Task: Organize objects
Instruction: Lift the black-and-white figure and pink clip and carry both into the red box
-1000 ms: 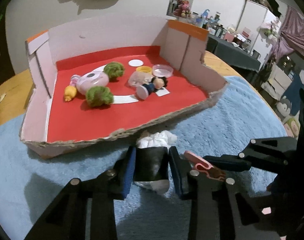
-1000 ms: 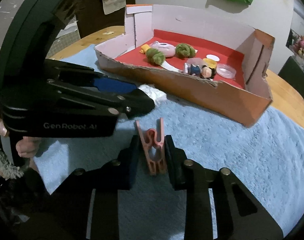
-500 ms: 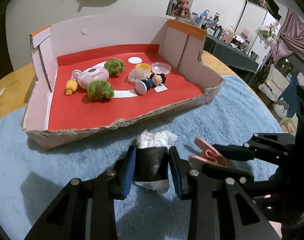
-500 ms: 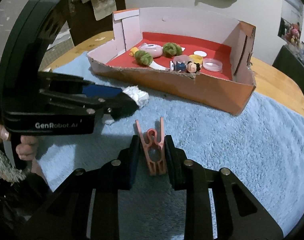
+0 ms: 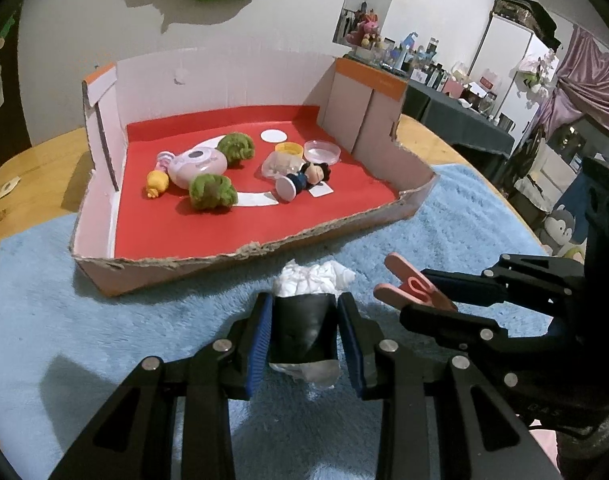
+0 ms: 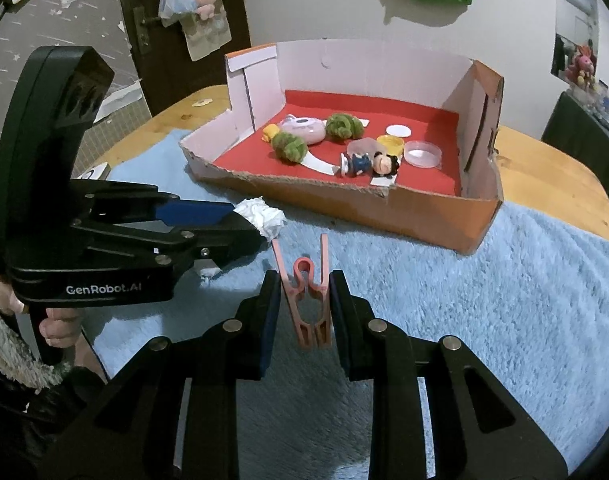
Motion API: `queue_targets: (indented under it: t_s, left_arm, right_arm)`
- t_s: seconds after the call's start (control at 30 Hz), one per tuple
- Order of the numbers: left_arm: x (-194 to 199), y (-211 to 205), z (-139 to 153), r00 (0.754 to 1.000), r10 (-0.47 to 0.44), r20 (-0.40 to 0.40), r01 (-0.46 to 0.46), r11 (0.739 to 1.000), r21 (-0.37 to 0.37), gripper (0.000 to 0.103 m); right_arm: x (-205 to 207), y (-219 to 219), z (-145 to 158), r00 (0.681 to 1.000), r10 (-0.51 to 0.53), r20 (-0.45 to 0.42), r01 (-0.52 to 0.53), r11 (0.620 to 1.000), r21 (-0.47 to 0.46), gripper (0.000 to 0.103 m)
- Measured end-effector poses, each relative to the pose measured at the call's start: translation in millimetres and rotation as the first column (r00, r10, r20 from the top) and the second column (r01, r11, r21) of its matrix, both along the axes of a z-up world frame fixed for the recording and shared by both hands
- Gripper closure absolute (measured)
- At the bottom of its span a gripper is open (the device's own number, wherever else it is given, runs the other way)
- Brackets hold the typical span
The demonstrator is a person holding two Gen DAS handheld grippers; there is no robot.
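Observation:
My left gripper (image 5: 304,320) is shut on a black roll stuffed with white tissue (image 5: 302,328) and holds it above the blue fleece, just in front of the cardboard tray (image 5: 240,256). My right gripper (image 6: 306,308) is shut on a pink clothespin (image 6: 307,304), prongs pointing toward the tray; it shows in the left wrist view (image 5: 412,288) to the right of the roll. The tray's red floor holds a pink toy (image 5: 198,162), two green pompoms (image 5: 212,196), a small doll (image 5: 304,178), a yellow lid and clear dishes.
The blue fleece mat (image 6: 504,300) covers a round wooden table (image 6: 552,176). The tray's front wall is low and torn, its back and side walls tall. A dark table with bottles (image 5: 444,92) stands behind on the right. A hand holds the left gripper's handle (image 6: 56,320).
Both grippers have risen and drawn back a little from the tray, still holding their objects. The tray looks farther away and more is visible above it.

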State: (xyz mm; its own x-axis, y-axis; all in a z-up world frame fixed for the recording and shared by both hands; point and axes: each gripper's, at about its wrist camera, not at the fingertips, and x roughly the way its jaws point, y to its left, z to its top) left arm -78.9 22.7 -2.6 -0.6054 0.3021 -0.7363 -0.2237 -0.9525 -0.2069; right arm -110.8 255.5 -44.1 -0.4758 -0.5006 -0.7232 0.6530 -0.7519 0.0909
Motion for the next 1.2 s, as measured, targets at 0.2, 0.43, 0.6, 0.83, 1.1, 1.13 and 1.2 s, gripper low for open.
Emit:
queue_targets:
  t_s: [0.2,0.43,0.6,0.83,1.1,1.13,1.2]
  left_arm:
    - [3,-1,7,1.0,-0.001,-0.015,0.001,1.0,0.005,0.068]
    - [5,-4,19,0.999,0.004,-0.047,-0.004,1.0,0.004,0.068]
    - [4,-7,26,0.998,0.01,-0.063,-0.01,1.0,-0.003,0.068]
    - [1,-10,32,0.997,0.023,-0.08,-0.024,1.0,-0.009,0.068]
    - [-4,-14,42,0.994,0.031,-0.103,-0.032,0.999,-0.013,0.068]
    - [-6,-14,43,0.994,0.032,-0.106,-0.033,0.999,-0.013,0.068]
    - [-8,-15,45,0.993,0.034,-0.11,-0.036,0.999,-0.016,0.068]
  right_arm:
    - [2,-2,8,1.0,0.003,-0.013,-0.004,1.0,-0.01,0.079]
    - [2,-3,18,1.0,0.005,-0.022,-0.006,1.0,-0.029,0.079]
    - [0,-3,24,1.0,0.008,-0.022,-0.009,0.999,-0.042,0.079]
    - [-5,-5,28,1.0,0.007,-0.016,-0.008,0.998,-0.057,0.079]
    - [-15,-4,35,1.0,-0.001,-0.006,0.0,0.997,-0.077,0.079]
    - [-16,-4,35,1.0,0.0,-0.007,0.0,0.997,-0.076,0.079]
    - [-20,-5,38,1.0,0.0,-0.007,0.0,0.997,-0.078,0.079]
